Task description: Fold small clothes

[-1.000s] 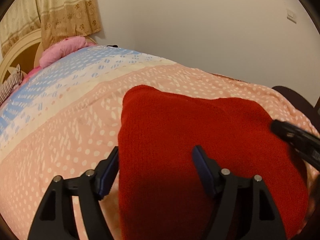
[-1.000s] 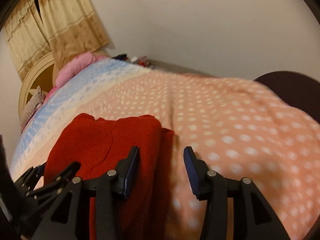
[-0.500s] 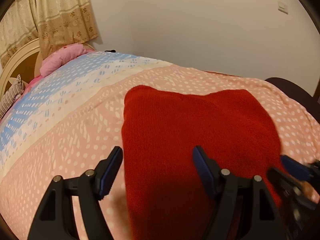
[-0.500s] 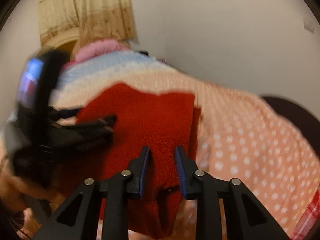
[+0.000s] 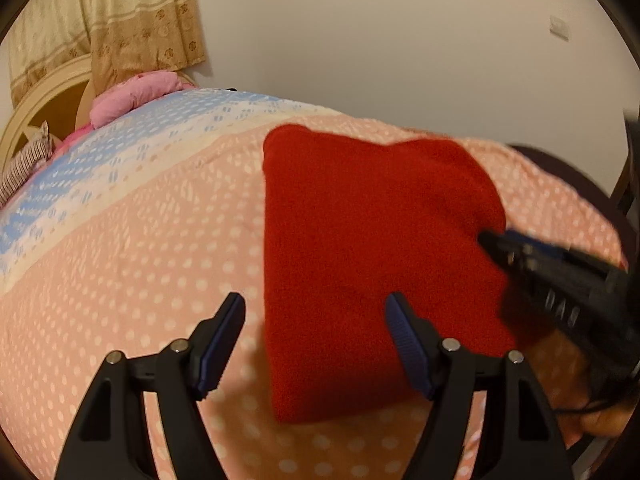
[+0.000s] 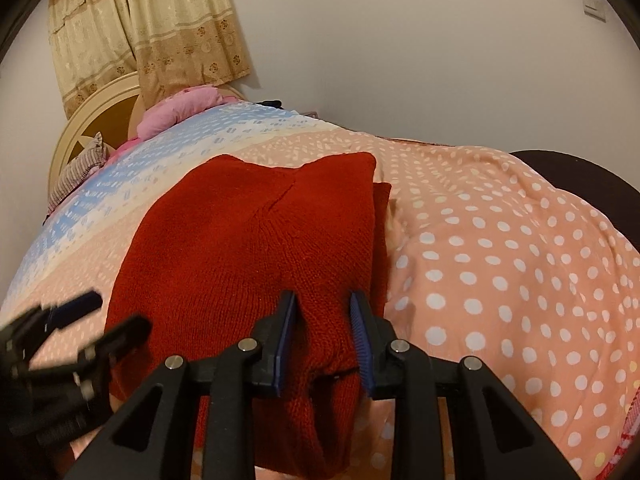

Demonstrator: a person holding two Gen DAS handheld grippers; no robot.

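Right wrist view: right hand-held gripper (image 6: 323, 312) pinches the red knitted garment (image 6: 248, 232) at lower centre; left hand-held gripper (image 5: 316, 332) gapes wide; grip matching corner, lift evenly.

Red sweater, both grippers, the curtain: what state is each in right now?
Red sweater: partly folded, lying on the bedspread, near edge bunched between the right gripper's pads.
Right gripper: shut on the red sweater, jaws just closed in.
Left gripper: open, over the sweater's left edge, pressing on nothing.
Curtain: drawn, hanging behind the headboard.
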